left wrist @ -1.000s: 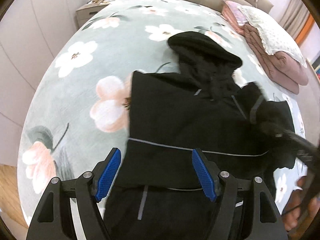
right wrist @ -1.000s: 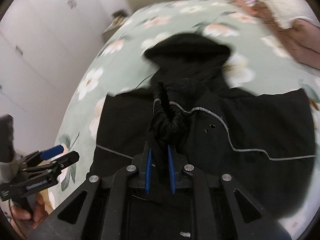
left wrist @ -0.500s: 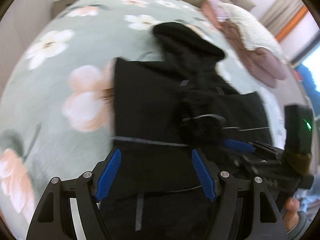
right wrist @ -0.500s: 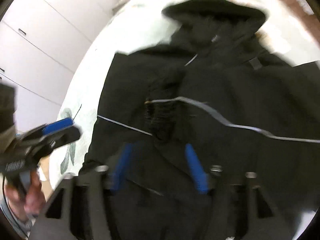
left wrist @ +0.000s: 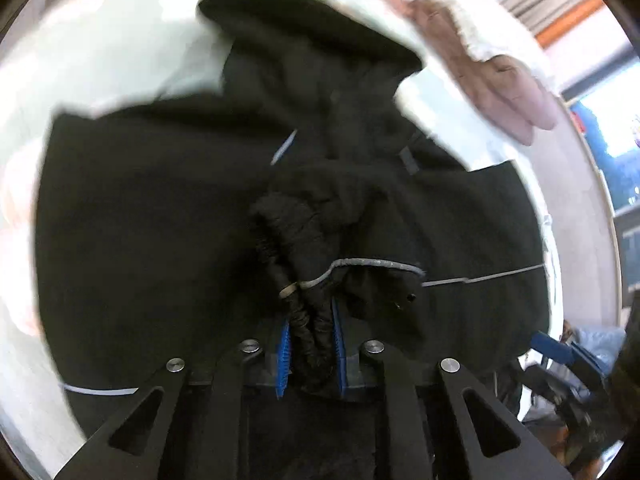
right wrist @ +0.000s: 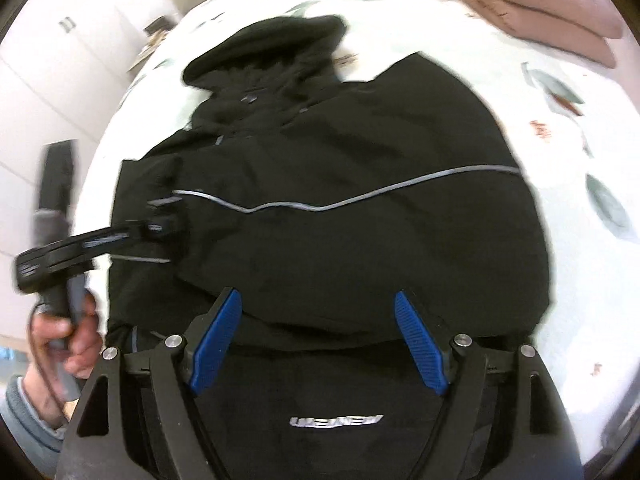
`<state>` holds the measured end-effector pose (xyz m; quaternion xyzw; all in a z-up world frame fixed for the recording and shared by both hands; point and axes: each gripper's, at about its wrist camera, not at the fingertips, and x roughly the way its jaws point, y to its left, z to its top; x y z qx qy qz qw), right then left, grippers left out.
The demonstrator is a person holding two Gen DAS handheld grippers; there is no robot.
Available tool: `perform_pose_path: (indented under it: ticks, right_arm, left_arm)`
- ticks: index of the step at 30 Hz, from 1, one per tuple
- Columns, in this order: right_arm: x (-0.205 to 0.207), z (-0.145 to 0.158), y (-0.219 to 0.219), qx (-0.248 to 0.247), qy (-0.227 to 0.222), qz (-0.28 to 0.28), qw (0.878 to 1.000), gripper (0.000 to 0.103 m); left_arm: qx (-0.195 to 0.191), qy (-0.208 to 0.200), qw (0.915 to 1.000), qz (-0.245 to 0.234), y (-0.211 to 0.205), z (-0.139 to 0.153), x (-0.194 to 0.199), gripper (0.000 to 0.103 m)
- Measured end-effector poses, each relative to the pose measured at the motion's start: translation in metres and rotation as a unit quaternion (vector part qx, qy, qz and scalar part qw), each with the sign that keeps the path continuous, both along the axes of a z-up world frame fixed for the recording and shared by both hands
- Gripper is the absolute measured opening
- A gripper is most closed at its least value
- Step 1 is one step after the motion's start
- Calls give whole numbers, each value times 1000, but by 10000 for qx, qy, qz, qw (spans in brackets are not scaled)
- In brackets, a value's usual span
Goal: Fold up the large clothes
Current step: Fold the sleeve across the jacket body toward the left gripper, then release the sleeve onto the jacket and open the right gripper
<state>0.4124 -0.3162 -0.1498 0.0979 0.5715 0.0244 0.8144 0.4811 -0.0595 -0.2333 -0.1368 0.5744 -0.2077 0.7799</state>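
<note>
Since the earlier frame, the sleeve cuff (left wrist: 308,320) is passed from right gripper (right wrist: 318,338), now spread wide and empty above the black jacket (right wrist: 340,184), to left gripper (left wrist: 310,350), clamped on it; cuff should be drawn flat across the jacket ahead of the pads on the floral bed (right wrist: 560,92)

1. This is a bedroom in a home: a wide bed (right wrist: 568,92) takes up most of both views, covered with a pale green sheet printed with flowers and leaves.
2. Along the bed's far right edge lies a folded pinkish-brown quilt (right wrist: 532,4), with a white pillow (left wrist: 496,16) on it.
3. White wardrobe doors (right wrist: 52,40) with small handles line the wall beyond the bed's left edge.
4. A bedside cabinet (right wrist: 154,36) stands at the far left corner.
5. A curtain (left wrist: 560,4) hangs at the far right.
</note>
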Motion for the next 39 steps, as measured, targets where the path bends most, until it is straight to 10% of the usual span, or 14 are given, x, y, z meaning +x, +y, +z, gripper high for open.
perform_pose_path:
  ticks: [6,14,19,28,39]
  right_arm:
    - [20,7,-26,-329,-203,-324,9987,82]
    - [51,-77,-21,-1306,639,-440,9884,84]
    - [59,-81,-22,-1451,752,-401,9857,89]
    - [47,-16,-1,-806,-79,120,9966,86]
    - [53,-75,27,-1006,531,752,9907,87]
  left_arm:
    - [-35,-324,9977,593,77,54,-16,17]
    - [587,611,9958,352,92,-22,-36,24]
    - [947,319,9946,289,78,-13,-41,27]
    - [332,-800,9937,711,95,72,-44,46]
    - [708,388,9955,489,59,-27,-11,46]
